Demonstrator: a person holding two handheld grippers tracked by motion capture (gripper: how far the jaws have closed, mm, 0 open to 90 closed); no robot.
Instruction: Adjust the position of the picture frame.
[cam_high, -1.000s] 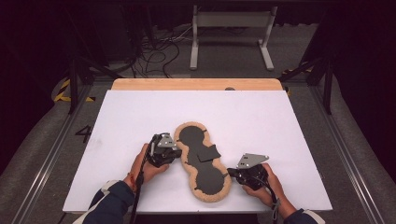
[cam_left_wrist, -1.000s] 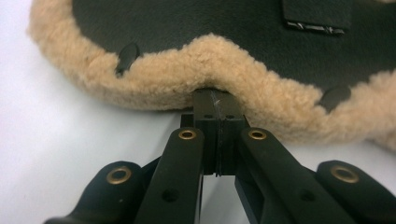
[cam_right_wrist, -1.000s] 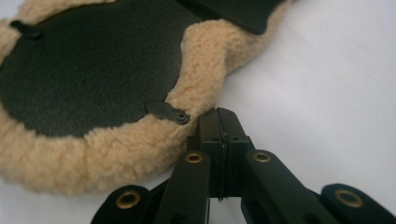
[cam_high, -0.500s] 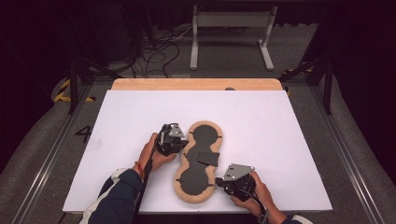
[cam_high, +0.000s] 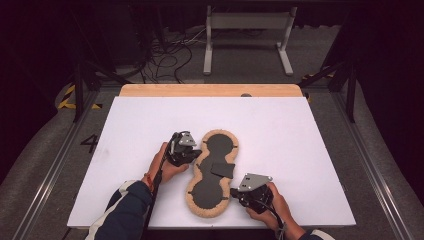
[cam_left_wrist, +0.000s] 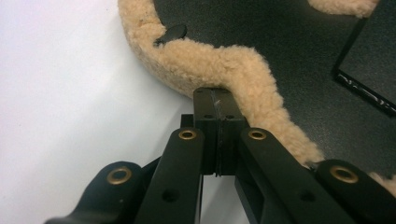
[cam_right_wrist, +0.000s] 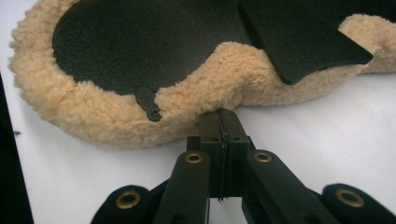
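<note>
A peanut-shaped fleece pad (cam_high: 211, 172), tan wool at the rim and black on its upper face, lies on the white bench (cam_high: 300, 145), slanting from near the middle toward the near edge. A black flap (cam_high: 222, 169) sits at the pad's waist. The left claw (cam_high: 192, 154) presses its tip against the wool on the pad's left side at the waist, jaws pinched together with nothing between them. The right claw (cam_high: 235, 194) meets the wool beside the pad's near lobe, likewise pinched together and empty
</note>
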